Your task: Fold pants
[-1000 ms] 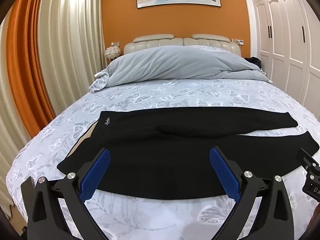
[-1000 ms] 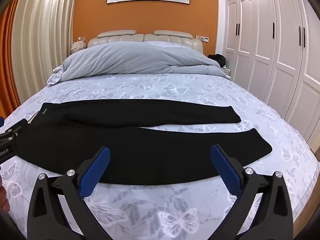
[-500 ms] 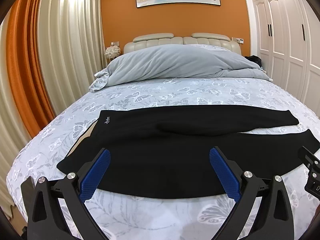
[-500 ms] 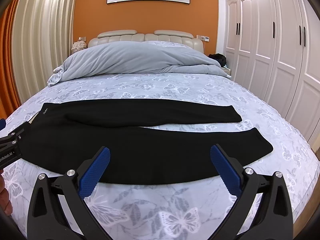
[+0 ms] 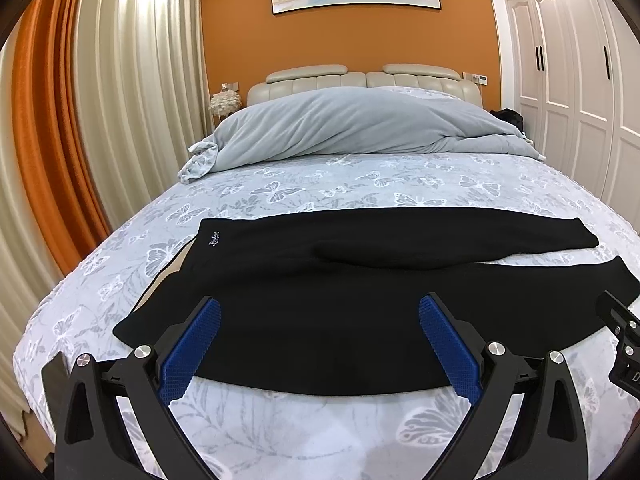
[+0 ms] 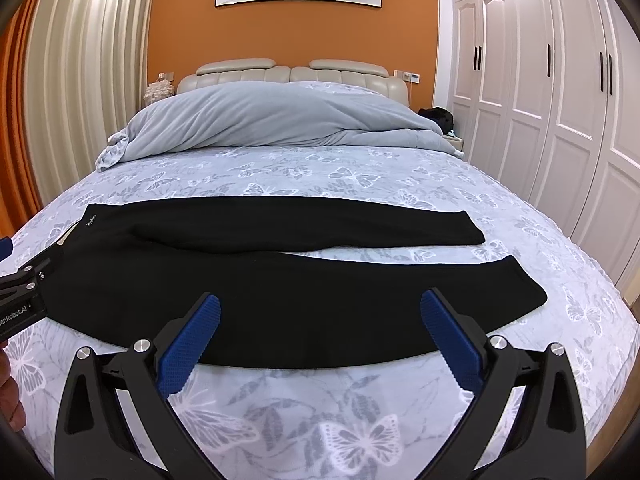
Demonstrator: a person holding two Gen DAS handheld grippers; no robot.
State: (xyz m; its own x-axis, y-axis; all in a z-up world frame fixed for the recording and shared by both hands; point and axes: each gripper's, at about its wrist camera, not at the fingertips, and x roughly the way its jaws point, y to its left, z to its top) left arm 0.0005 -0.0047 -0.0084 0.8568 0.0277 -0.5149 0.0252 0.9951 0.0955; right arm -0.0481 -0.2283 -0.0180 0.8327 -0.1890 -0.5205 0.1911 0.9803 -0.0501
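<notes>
Black knit pants (image 5: 360,292): spread flat across the foot of the bed (image 5: 400,176), waistband toward the left side, both legs running right; far leg (image 6: 320,224) and near leg (image 6: 360,300) splay apart toward the cuffs, with sheet showing between them.
Left gripper (image 5: 320,320): jaws spread wide, blue pads clear of the cloth, nothing held; it hovers over the hip end of the near leg.
Right gripper (image 6: 320,318): likewise wide open and empty, poised above the middle of the near leg.
Changed over the last second: very little; both views have crept slightly, and the pants lie as they did, unfolded and untouched.
Meaning for the task: no fold has begun; this reads as lining up for a first grasp.
Likely next need: pinch the near edge at two spots and carry that leg over the far one.
Risk: soft knit may sag or bunch between the two grips.
</notes>
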